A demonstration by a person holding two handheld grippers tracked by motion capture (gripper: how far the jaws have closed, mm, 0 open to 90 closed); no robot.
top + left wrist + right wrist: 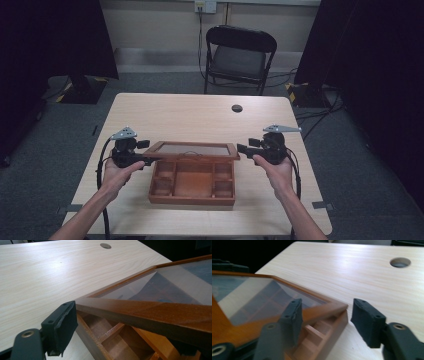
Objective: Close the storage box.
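A wooden box (192, 184) sits on the near middle of the pale desk (175, 115), its inside split into several compartments. Its glass-paned lid (194, 150) is raised, hinged along the far edge and tilted up over the box.

The left gripper (145, 161) is at the lid's left end, held in the person's left hand (116, 174). In the left gripper view the lid frame (150, 312) runs across between the fingers: one finger (61, 327) stands just at the frame's corner on the outer side, and the other is mostly hidden below the frame at the lower right. The fingers are spread about the frame's width; whether they press it cannot be told.

The right gripper (243, 148) is at the lid's right end, in the right hand (276, 172). In the right gripper view its fingers stand wide apart: one finger (293, 317) lies against the lid's frame (322, 311) near the corner, while the other (367, 321) stands over bare desk, clear of the lid's corner. Nothing is clamped between them.

A round cable hole (237, 108) sits in the desk's far side. Beyond the desk stands a black folding chair (239, 57) on grey floor.
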